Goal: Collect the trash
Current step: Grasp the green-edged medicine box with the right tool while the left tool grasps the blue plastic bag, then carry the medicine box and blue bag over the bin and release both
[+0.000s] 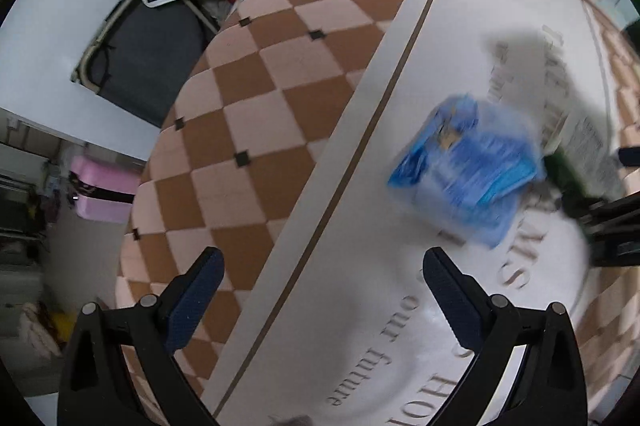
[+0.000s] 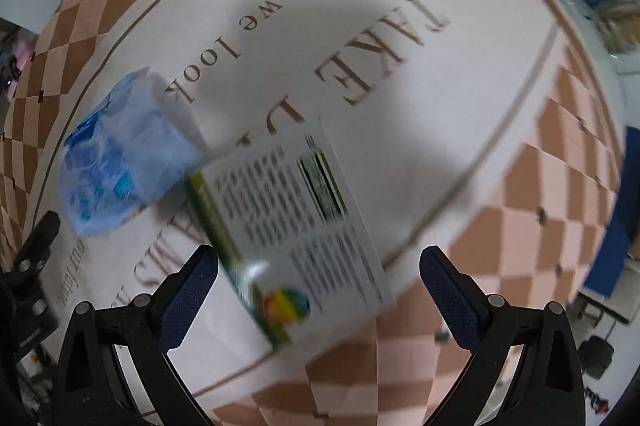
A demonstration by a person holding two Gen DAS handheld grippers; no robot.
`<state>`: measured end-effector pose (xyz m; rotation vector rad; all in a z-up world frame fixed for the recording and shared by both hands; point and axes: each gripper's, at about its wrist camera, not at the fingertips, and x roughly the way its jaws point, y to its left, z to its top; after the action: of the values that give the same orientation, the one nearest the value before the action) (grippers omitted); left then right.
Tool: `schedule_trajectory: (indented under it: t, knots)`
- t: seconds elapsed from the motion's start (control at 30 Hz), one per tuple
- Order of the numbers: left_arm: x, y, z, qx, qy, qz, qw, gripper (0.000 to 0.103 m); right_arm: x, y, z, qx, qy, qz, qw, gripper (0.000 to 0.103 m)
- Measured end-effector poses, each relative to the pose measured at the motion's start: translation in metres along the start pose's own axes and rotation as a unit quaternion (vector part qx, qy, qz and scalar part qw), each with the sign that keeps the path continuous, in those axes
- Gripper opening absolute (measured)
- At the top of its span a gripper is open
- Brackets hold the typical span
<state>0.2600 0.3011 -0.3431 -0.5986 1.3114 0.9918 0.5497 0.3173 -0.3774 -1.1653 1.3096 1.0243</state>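
We hold the left tool (image 1: 322, 272) and right tool (image 2: 318, 270) spread wide, gripping nothing. The blue plastic bag (image 2: 120, 154) lies on the rug (image 2: 400, 106), touching a printed carton (image 2: 292, 226) that sits just ahead of our right tool.

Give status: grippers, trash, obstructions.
Left gripper and right gripper: jaws open, empty. Blue plastic wrapper and printed flat packet lie on the rug, not yet picked. Nothing blocking.
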Motion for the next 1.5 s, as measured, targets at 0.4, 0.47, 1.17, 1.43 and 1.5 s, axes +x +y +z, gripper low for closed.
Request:
schedule_trajectory:
  t: [0.4, 0.47, 1.17, 1.43, 1.5]
  knots:
    - [0.024, -0.057, 0.036, 0.163, 0.056, -0.103, 0.9797, 0.101, -0.007, -0.09, -0.017, 0.091, -0.017, 0.024, 0.995, 0.078]
    - [0.034, -0.065, 0.04, 0.177, 0.067, -0.098, 0.977, 0.095, -0.005, -0.111, -0.025, 0.121, -0.017, 0.043, 0.992, 0.078]
    - [-0.065, 0.007, -0.061, 0.137, -0.068, -0.094, 0.9838, 0.035, -0.044, -0.075, -0.159, 0.26, -0.127, 0.044, 0.956, 0.073]
    - [-0.117, 0.043, -0.161, 0.165, -0.111, -0.154, 0.9679, 0.035, -0.11, 0.087, -0.274, 0.343, -0.168, 0.035, 0.923, 0.072]
    - [-0.123, 0.056, -0.19, 0.174, -0.105, -0.171, 0.964, 0.035, -0.117, 0.126, -0.311, 0.366, -0.169, 0.035, 0.915, 0.072]
